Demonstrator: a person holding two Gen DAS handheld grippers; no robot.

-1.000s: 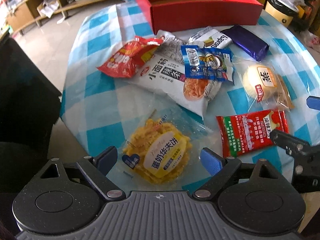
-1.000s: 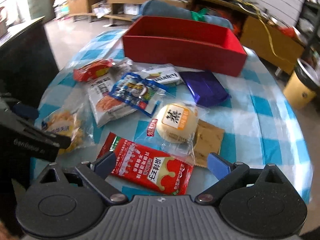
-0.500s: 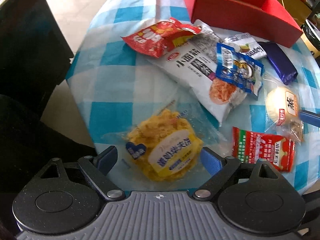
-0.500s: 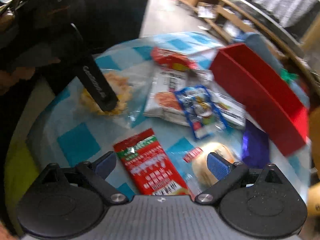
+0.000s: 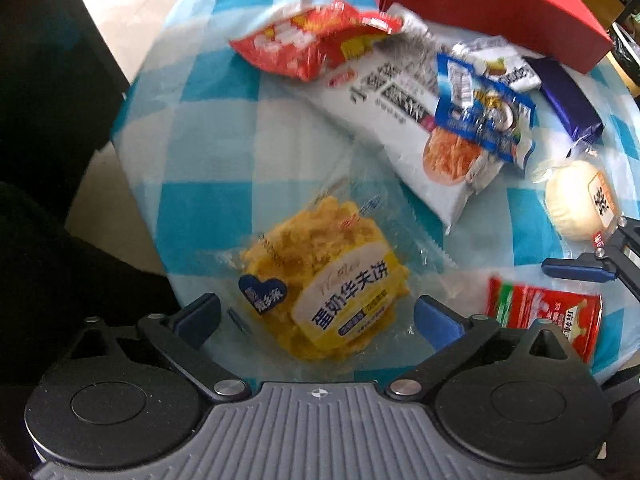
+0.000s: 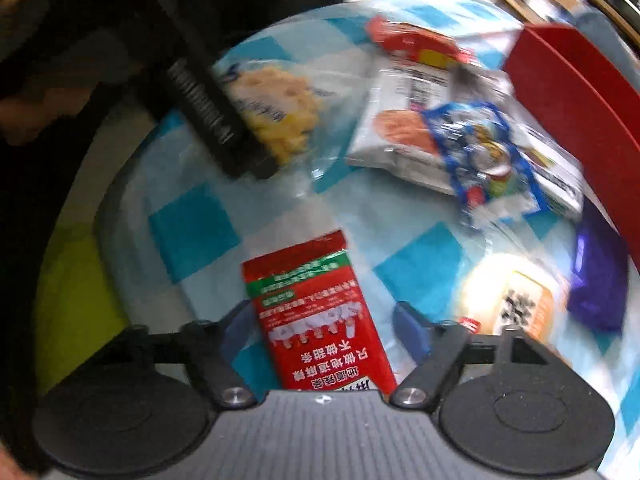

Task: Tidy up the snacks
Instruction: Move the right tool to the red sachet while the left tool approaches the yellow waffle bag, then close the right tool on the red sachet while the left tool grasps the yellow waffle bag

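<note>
Lying on the table [image 5: 208, 152] are eight snack packets [image 5: 412, 136] and one red box [image 5: 492, 4]; left gripper [image 5: 316, 316] and right gripper [image 6: 324, 328] hover near its edge, jaws apart.

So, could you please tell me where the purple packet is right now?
In the left wrist view the purple packet lies at the far right of the table, just in front of the red box and beyond the round bun.

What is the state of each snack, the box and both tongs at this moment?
left tongs: open, around the yellow waffle pack
right tongs: open, around the red sachet
yellow waffle pack: sealed, flat on the table
red sachet: sealed, lying flat
round bun: wrapped
red box: open on top
</note>
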